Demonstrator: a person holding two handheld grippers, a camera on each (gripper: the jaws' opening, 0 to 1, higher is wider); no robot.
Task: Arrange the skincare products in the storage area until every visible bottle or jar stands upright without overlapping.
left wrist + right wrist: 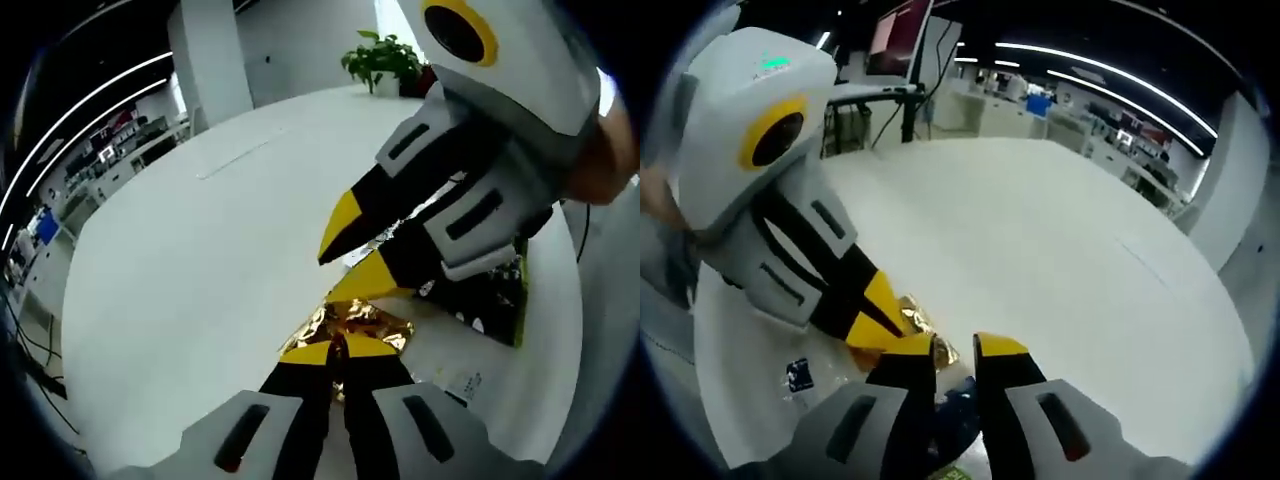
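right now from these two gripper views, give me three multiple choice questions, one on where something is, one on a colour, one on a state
1. Where is the potted plant?
A. at the table's far edge
B. between the jaws
C. on the floor

2. What colour is the crinkled wrapper?
A. blue
B. gold
C. white

3. How do the left gripper jaws stand?
A. wide apart
C. close together at the wrapper
B. gripping a jar

Answers:
1 A, it stands at the far rim of the white table.
2 B, its foil glints gold.
3 C, the yellow tips meet at the wrapper's edge; the right gripper hovers just above.
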